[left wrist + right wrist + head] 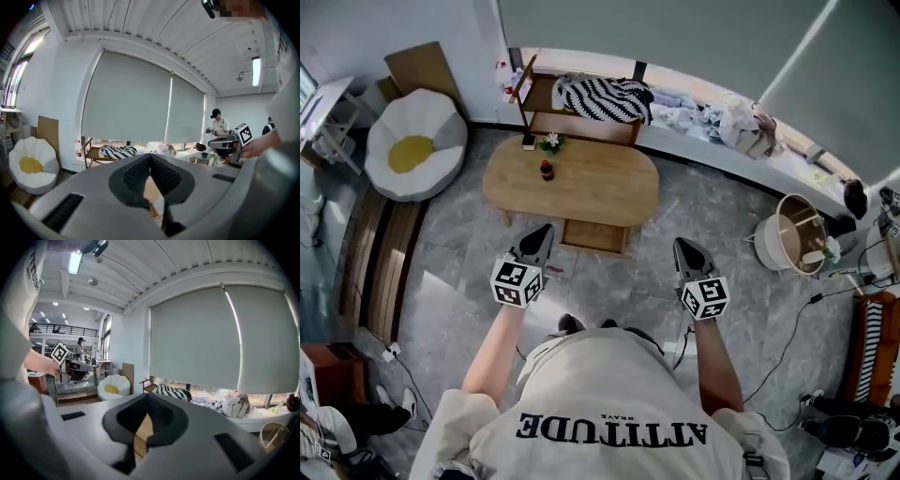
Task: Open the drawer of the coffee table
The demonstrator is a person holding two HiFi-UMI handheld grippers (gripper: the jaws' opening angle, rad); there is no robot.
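The oval wooden coffee table (591,183) stands on the grey floor ahead of me. Its drawer (596,235) shows as a rectangular wooden box under the near edge. A small dark bottle (547,171) and a little plant (550,142) stand on the top. My left gripper (541,232) hangs in the air short of the table's near left edge, jaws shut and empty. My right gripper (682,247) is held to the right of the drawer, also shut on nothing. In the gripper views the closed jaws (150,158) (148,398) hide most of the table.
A white egg-shaped beanbag (416,141) sits at the far left. Behind the table is a wooden shelf (546,103) with a striped cloth (602,97). A tipped round basket (791,234) lies to the right, with cables (787,337) across the floor. A person (218,126) stands far off.
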